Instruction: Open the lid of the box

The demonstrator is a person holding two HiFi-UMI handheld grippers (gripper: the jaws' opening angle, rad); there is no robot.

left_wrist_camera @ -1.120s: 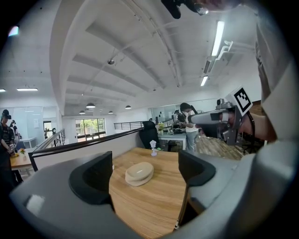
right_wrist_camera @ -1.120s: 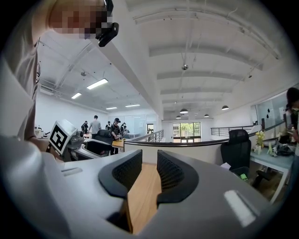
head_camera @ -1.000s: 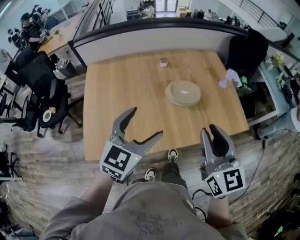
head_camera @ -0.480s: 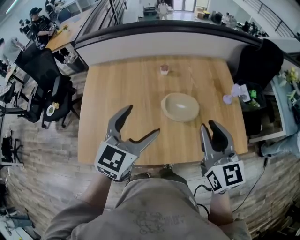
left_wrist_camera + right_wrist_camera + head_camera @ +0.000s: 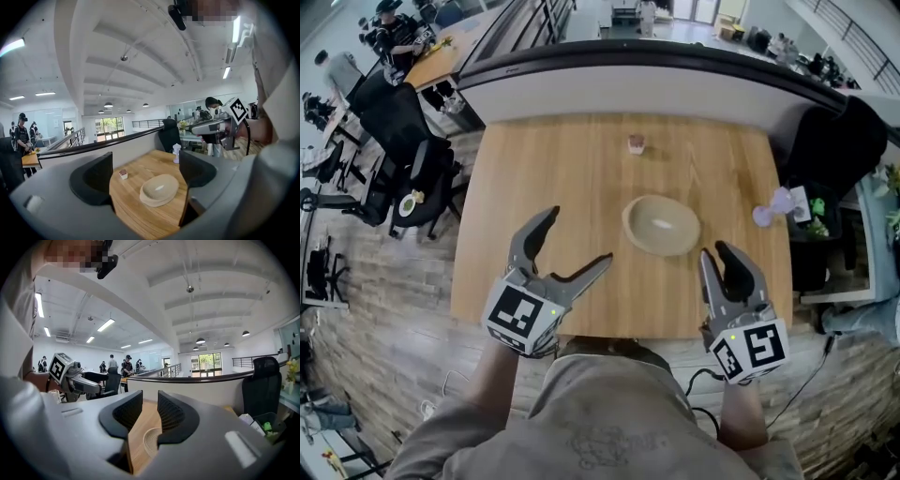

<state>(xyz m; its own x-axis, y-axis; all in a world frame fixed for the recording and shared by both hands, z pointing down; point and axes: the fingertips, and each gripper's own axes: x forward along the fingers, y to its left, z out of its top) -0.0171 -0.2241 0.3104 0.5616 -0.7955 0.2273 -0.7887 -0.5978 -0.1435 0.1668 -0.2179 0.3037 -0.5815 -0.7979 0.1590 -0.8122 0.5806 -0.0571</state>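
Observation:
The box (image 5: 661,225) is a round beige container with its lid on, resting mid-table; it also shows in the left gripper view (image 5: 159,190) and partly in the right gripper view (image 5: 149,441). My left gripper (image 5: 577,237) hovers over the table's near edge, left of the box, jaws spread wide and empty (image 5: 146,176). My right gripper (image 5: 717,251) hangs over the near edge just right of the box. Its jaws stand a narrow gap apart with nothing between them (image 5: 150,416). Neither gripper touches the box.
The wooden table (image 5: 553,169) also carries a small cup (image 5: 636,143) near its far edge and a purple-and-white object (image 5: 780,203) at its right edge. A low curved wall (image 5: 647,84) bounds the far side. Black chairs (image 5: 422,178) stand left, another (image 5: 853,141) right.
The person has stepped up to the table: both grippers went from over the floor to over the near edge. The jaws of both look the same as before.

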